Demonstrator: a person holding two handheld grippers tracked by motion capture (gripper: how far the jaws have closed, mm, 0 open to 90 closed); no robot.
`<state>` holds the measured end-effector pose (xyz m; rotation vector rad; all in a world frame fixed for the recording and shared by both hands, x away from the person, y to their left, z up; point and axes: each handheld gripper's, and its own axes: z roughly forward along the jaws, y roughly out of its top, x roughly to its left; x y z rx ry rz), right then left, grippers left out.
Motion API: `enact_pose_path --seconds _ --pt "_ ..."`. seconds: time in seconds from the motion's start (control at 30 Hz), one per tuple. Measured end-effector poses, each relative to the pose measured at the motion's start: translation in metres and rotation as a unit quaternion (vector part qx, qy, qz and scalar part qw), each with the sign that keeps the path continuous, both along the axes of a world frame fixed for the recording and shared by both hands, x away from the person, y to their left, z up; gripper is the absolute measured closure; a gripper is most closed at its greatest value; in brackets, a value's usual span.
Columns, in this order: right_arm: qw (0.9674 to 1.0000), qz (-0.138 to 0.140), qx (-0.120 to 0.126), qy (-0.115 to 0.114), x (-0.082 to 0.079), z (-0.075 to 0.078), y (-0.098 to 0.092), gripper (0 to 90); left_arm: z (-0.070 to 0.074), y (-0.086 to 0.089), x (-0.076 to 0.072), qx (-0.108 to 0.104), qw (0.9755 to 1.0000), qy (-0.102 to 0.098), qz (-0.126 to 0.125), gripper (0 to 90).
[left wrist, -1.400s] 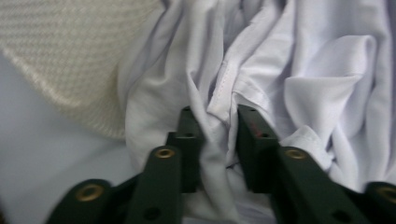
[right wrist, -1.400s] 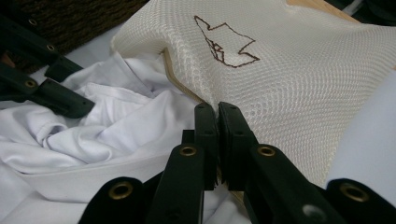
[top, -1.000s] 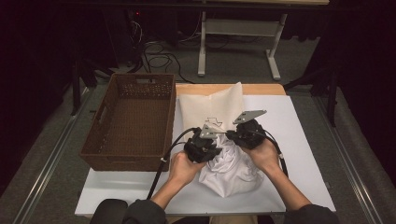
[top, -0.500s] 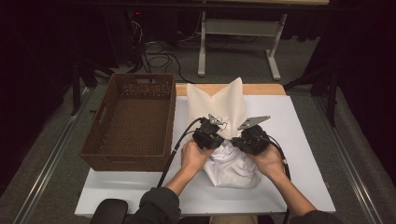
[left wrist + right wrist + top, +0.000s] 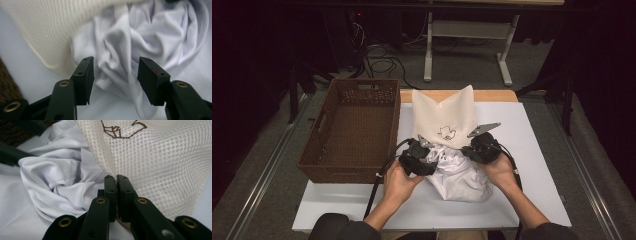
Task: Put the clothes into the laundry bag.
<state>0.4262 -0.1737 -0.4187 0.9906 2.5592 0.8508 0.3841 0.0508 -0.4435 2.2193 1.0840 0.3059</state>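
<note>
A cream mesh bag (image 5: 444, 115) with a brown stitched emblem lies on the white table top, its mouth toward me. A crumpled white garment (image 5: 459, 175) sits at that mouth. My right gripper (image 5: 479, 147) is shut on the bag's mesh edge (image 5: 155, 157), with the garment (image 5: 60, 180) just left of its jaws (image 5: 116, 180). My left gripper (image 5: 419, 157) is open at the garment's left side. Its jaws (image 5: 115, 67) have just been opening. White folds (image 5: 125, 37) lie beyond and between them, unpressed, and the mesh (image 5: 50, 30) hangs to their left.
A brown wicker basket (image 5: 349, 130) stands empty at the left, close beside the left hand. The white table top (image 5: 542, 150) has bare room to the right of the bag. A wooden strip edges the table's far side, with cables on the floor beyond.
The left gripper rose toward the bag's mouth, then drew back toward me and its jaws opened wide. The bag's far end now stands puffed up. The right gripper kept its hold.
</note>
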Motion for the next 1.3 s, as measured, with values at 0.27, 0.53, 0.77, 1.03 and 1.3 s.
enact_pose_path --seconds 0.27,0.53,0.77,1.03,1.3 --pt "1.0000 0.001 0.001 0.000 0.000 0.001 -0.001 88.1 -0.026 0.002 0.027 -0.019 0.9980 0.018 0.058 38.8" --pt "0.9999 0.003 0.012 -0.003 0.000 0.004 -0.001 88.1 -0.025 -0.007 0.030 -0.059 0.9981 -0.015 0.013 83.1" --pt "0.9994 0.009 0.028 -0.018 -0.001 0.018 0.000 88.2 0.002 -0.023 0.018 -0.061 0.9932 -0.063 -0.076 85.8" --pt "0.9983 0.034 0.038 -0.029 -0.010 0.025 0.003 88.5 -0.003 -0.048 0.045 -0.057 0.9960 -0.036 -0.059 85.8" --pt "0.9996 0.019 0.018 -0.011 -0.009 0.013 -0.007 88.3 -0.015 -0.048 0.060 -0.027 0.9987 -0.039 -0.020 74.8"
